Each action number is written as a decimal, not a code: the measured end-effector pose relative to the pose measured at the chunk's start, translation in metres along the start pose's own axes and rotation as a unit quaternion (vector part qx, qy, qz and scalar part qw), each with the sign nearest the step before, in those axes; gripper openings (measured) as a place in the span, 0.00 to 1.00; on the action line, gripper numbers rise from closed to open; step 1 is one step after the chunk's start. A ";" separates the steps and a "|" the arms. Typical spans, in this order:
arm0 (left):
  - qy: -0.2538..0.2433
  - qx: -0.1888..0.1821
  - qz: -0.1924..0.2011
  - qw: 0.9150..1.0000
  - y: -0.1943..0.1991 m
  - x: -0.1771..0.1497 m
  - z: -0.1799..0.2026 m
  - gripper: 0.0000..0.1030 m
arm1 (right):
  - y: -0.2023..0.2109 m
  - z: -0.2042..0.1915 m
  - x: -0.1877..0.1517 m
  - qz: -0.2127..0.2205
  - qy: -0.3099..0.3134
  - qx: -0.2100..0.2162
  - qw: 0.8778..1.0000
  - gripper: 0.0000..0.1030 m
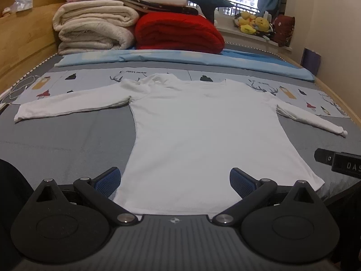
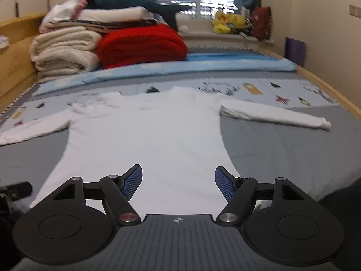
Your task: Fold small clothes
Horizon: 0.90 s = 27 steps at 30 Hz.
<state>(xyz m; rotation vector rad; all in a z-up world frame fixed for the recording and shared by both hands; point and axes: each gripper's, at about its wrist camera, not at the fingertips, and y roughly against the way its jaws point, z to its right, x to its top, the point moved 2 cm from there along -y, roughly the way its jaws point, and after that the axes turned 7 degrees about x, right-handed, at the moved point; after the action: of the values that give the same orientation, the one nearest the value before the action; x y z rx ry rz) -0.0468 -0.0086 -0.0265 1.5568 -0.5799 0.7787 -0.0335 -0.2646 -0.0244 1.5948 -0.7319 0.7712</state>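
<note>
White long-sleeve top (image 1: 198, 131) lies flat on the bed (image 1: 67, 140), front down or up can't tell, collar end away from the cameras, hem nearest. Both sleeves spread out sideways from the body; left sleeve (image 1: 67, 106) reaches toward the wooden bed frame (image 1: 24, 43), right sleeve (image 2: 277, 115) toward the wall side. Collar area a bit rumpled.

Left gripper (image 1: 174, 181) sits at the top's hem, fingers wide apart, blue pads either side of the lower body of the top, nothing clamped. Right gripper (image 2: 178, 184) also at the hem, fingers apart, pads not pressing on the fabric as far as seen.

Beyond the top's collar: printed sheet w/ deer and bottle motifs (image 1: 282, 90), then a light blue folded cover (image 1: 180, 58). Behind that, a red blanket (image 1: 178, 33) beside a stack of cream blankets (image 1: 90, 29). Yellow plush toys (image 1: 252, 23) on the window sill, far past the top.
</note>
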 end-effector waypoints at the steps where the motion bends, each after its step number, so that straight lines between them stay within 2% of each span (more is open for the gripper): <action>1: -0.001 0.002 -0.001 1.000 -0.003 0.000 0.001 1.00 | -0.001 0.001 -0.001 -0.001 -0.002 0.000 1.000 0.71; 13: 0.001 -0.006 -0.009 1.000 -0.012 -0.002 0.009 1.00 | -0.006 -0.003 -0.005 -0.004 0.010 0.005 1.000 0.73; 18: 0.010 -0.006 0.007 1.000 -0.009 0.007 0.001 1.00 | -0.006 -0.007 -0.004 0.002 0.012 0.005 1.000 0.73; 22: 0.029 -0.005 0.035 0.999 -0.016 0.048 -0.016 0.94 | -0.002 -0.007 0.000 0.019 0.008 0.000 1.000 0.73; 25: 0.047 0.017 0.089 0.995 -0.027 0.094 -0.036 0.86 | -0.002 -0.006 0.005 0.029 0.004 -0.004 1.000 0.72; 27: 0.050 0.027 0.122 0.991 -0.043 0.122 -0.050 0.85 | -0.003 -0.006 0.010 0.036 0.000 -0.006 0.999 0.70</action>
<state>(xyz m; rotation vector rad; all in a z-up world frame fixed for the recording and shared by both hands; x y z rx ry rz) 0.0570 0.0556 0.0398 1.5038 -0.6880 1.0583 -0.0257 -0.2584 -0.0173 1.5636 -0.7967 0.8182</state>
